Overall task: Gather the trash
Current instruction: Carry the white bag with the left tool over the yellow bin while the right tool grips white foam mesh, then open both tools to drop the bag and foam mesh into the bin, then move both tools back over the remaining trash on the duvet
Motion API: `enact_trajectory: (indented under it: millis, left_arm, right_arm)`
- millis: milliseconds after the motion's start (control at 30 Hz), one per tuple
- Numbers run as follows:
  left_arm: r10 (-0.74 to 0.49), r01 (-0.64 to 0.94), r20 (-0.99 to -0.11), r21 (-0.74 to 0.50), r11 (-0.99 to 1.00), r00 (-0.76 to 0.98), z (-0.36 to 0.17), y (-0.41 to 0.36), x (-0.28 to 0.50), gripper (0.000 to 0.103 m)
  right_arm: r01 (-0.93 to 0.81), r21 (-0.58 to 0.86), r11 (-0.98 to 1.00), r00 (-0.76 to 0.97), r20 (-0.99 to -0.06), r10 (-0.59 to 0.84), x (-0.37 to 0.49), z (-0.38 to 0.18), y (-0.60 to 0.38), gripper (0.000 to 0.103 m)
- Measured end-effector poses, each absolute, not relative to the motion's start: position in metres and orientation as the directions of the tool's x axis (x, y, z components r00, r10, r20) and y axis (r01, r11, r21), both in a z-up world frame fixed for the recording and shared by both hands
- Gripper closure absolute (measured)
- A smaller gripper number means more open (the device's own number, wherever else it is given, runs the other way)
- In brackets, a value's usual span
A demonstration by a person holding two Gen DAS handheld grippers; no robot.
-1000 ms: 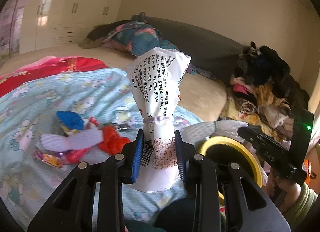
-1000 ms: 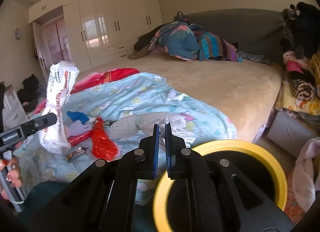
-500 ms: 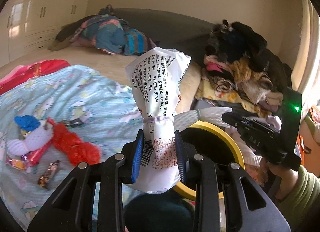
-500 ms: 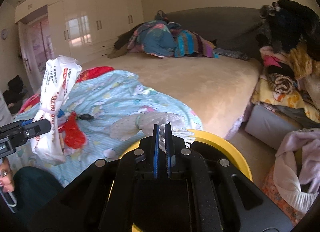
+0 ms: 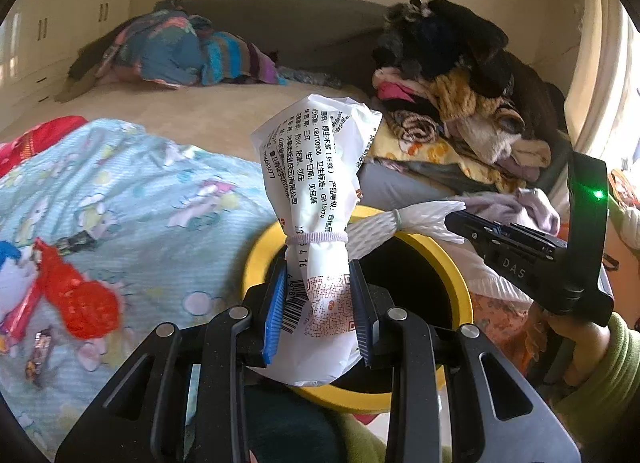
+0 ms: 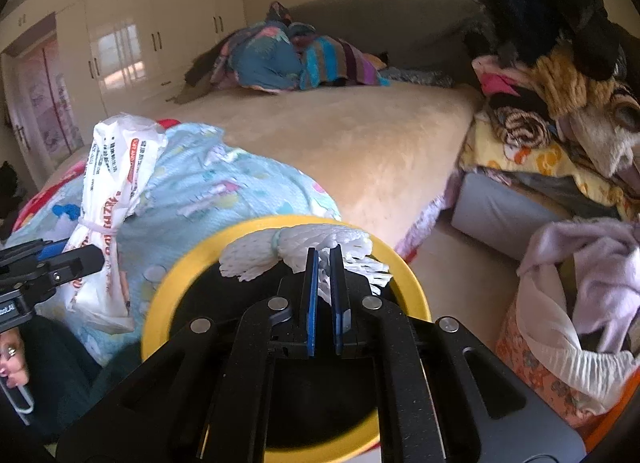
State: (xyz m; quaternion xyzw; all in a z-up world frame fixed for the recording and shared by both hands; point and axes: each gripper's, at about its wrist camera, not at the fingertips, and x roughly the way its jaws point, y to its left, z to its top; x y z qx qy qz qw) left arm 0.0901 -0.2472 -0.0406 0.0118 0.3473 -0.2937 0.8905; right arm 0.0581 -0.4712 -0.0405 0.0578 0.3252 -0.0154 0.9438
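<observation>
Beige bedding on the wide bed (image 6: pixel 360 151) is lying partly under a blue cartoon blanket (image 5: pixel 132 199), and a yellow-rimmed bin (image 6: pixel 404 275) is standing at the bedside. Over its mouth the left gripper (image 5: pixel 318 303) is clamping a white printed bag (image 5: pixel 316 191) tied with a band. Beside it, the right gripper (image 6: pixel 325 263) is pinching a white foam net (image 6: pixel 304 251), jaws nearly together.

stood at the foot corner of the bed (image 6: pixel 360 151): round bin (image 6: pixel 168 295), just beside the quilt (image 5: pixel 132 199). held over the bin's mouth: foam net (image 6: pixel 304 251) in the right gripper (image 6: pixel 324 287); left of it, printed bag (image 5: pixel 316 199) in the left gripper (image 5: pixel 318 303). lay on the quilt, left of the bin: wrappers (image 5: pixel 76 295). piled right of the bed: clothes (image 5: pixel 460 103). heaped at the bed's far end: bedding (image 6: pixel 288 59).
</observation>
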Motion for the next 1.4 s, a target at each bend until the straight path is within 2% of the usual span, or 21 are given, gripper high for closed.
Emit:
enact_trajectory:
  millis: [200, 300, 367, 400, 433, 467, 533, 667, 933, 1400]
  left_arm:
    - [-0.520, 0.554, -0.647, -0.177, 0.814, 0.558, -0.054, -0.266, 0.094, 0.074]
    - [-0.537, 0.565, -0.651, -0.196, 0.802, 0.536, -0.058, -0.270, 0.097, 0.068]
    - [-0.557, 0.575, -0.648, -0.217, 0.789, 0.519, -0.060, -0.271, 0.098, 0.044]
    - [-0.561, 0.582, -0.644, -0.213, 0.784, 0.520, -0.060, -0.272, 0.096, 0.038]
    - [-0.557, 0.584, -0.640, -0.201, 0.786, 0.530, -0.059, -0.271, 0.094, 0.027]
    - [-0.548, 0.580, -0.639, -0.190, 0.792, 0.540, -0.059, -0.272, 0.093, 0.018]
    - [-0.537, 0.566, -0.637, -0.186, 0.803, 0.553, -0.057, -0.268, 0.093, 0.013]
    - [-0.509, 0.512, -0.627, -0.196, 0.836, 0.590, -0.051, -0.250, 0.096, 0.008]
    - [-0.424, 0.397, -0.604, -0.187, 0.899, 0.675, -0.035, -0.208, 0.100, 0.007]
    - [-0.322, 0.264, -0.534, -0.184, 0.947, 0.782, -0.004, -0.148, 0.094, 0.007]
  right_arm:
    - [0.102, 0.100, 0.990, 0.758, -0.652, -0.013, 0.054, -0.052, -0.486, 0.100]
    - [0.108, 0.120, 0.987, 0.747, -0.665, -0.001, 0.054, -0.055, -0.491, 0.096]
    - [0.122, 0.136, 0.983, 0.746, -0.666, 0.000, 0.055, -0.056, -0.494, 0.082]
    - [0.126, 0.143, 0.982, 0.748, -0.664, 0.001, 0.054, -0.056, -0.496, 0.072]
    - [0.133, 0.153, 0.979, 0.750, -0.661, 0.002, 0.053, -0.057, -0.496, 0.065]
    - [0.137, 0.158, 0.978, 0.751, -0.661, 0.002, 0.053, -0.057, -0.496, 0.063]
    - [0.140, 0.156, 0.978, 0.750, -0.661, -0.002, 0.054, -0.057, -0.494, 0.059]
    - [0.130, 0.153, 0.980, 0.771, -0.637, -0.002, 0.050, -0.051, -0.487, 0.049]
    - [0.043, 0.156, 0.987, 0.817, -0.573, 0.055, 0.045, -0.029, -0.452, 0.036]
    - [-0.137, 0.149, 0.979, 0.833, -0.517, 0.195, 0.045, -0.004, -0.378, 0.030]
